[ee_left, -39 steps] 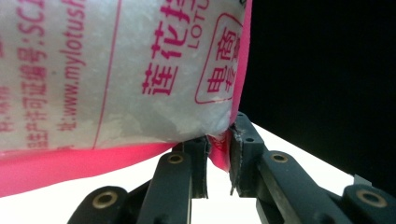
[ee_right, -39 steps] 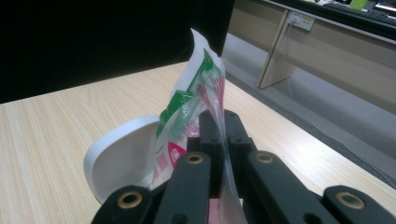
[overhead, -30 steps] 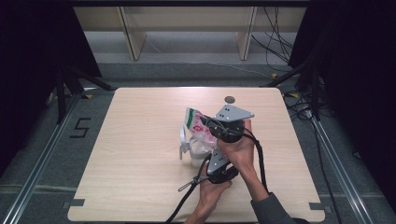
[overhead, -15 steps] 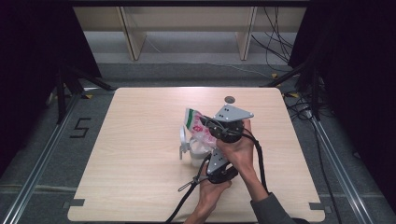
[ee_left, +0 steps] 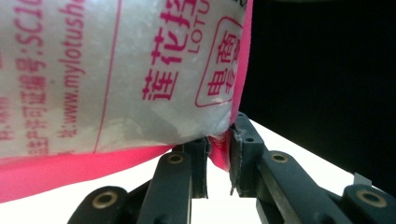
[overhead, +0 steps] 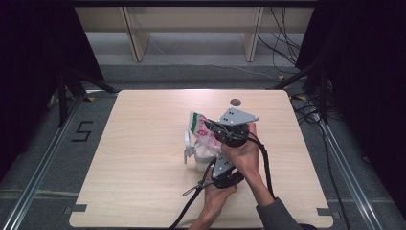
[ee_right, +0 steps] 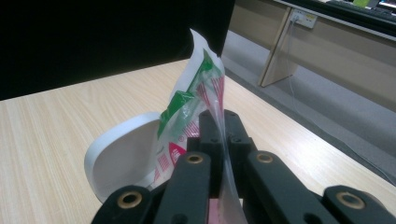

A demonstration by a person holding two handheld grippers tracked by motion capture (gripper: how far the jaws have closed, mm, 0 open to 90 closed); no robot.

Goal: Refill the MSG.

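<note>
Change: next to nothing since a second ago, bag and both hands sit as before
Cup (overhead: 190,149): white, on the surface, just left of the bag
Bag (overhead: 203,132): printed plastic, held tilted over the cup
Left gripper (ee_left: 218,154): jaws clamped on the bag's pink corner
Right gripper (ee_right: 219,135): jaws closed on the bag's clear edge
Meaning: likely a steady pour or pause, not finished

The bag (ee_left: 116,79) is milky translucent plastic with a solid pink border and pink printed lettering; its upper end (ee_right: 205,70) carries green and red stripes. Beside the bag stands a plain white cup (ee_right: 121,161), and both rest on a pale wood-grain table (overhead: 143,191). The jaws clamped on the bag are black with brass-coloured rivets.
</note>
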